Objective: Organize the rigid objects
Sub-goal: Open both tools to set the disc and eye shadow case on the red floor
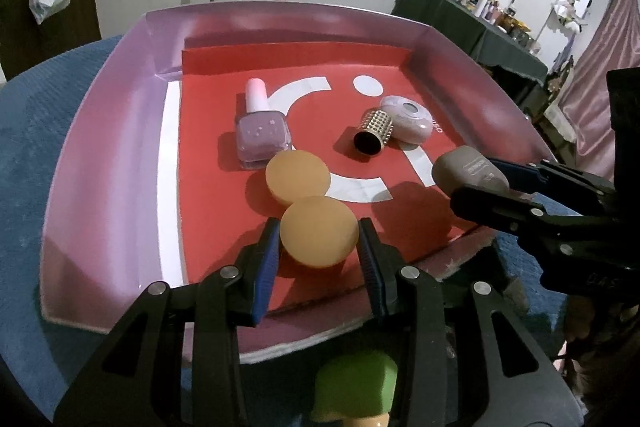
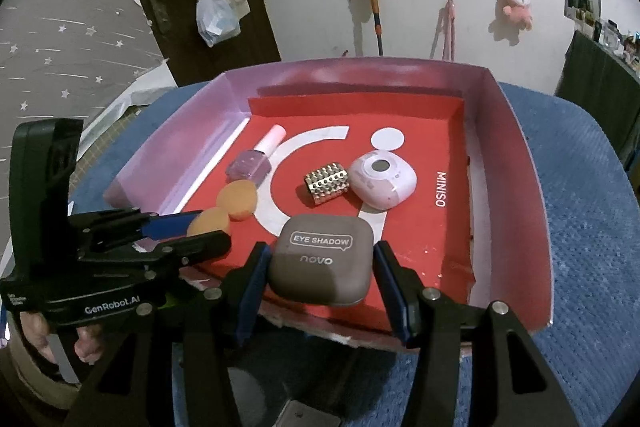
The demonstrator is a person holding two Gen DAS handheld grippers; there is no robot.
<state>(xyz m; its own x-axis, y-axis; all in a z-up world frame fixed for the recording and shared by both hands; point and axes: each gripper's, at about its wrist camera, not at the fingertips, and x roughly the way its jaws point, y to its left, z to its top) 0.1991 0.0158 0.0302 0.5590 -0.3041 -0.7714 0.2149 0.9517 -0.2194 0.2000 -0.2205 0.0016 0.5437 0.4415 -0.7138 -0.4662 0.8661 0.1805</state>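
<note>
A shallow pink-walled tray (image 1: pixel 100 155) with a red floor holds the objects. My left gripper (image 1: pixel 319 245) has its blue pads on both sides of an orange round sponge (image 1: pixel 319 237) at the tray's near edge; a second orange sponge (image 1: pixel 298 177) lies just behind it. My right gripper (image 2: pixel 320 263) straddles a taupe eye shadow case (image 2: pixel 321 259) at the tray's front; in the left wrist view the case (image 1: pixel 468 169) sits between those fingers. A lilac nail polish bottle (image 1: pixel 262 131), a gold studded cylinder (image 1: pixel 372 133) and a pale pink compact (image 1: pixel 408 119) lie in the tray.
The tray (image 2: pixel 516 155) rests on a blue textured cloth (image 2: pixel 580 227). A green object (image 1: pixel 356 387) sits below my left gripper. A dark table with clutter (image 1: pixel 480 19) stands at the back right. Plush toys hang on the white wall.
</note>
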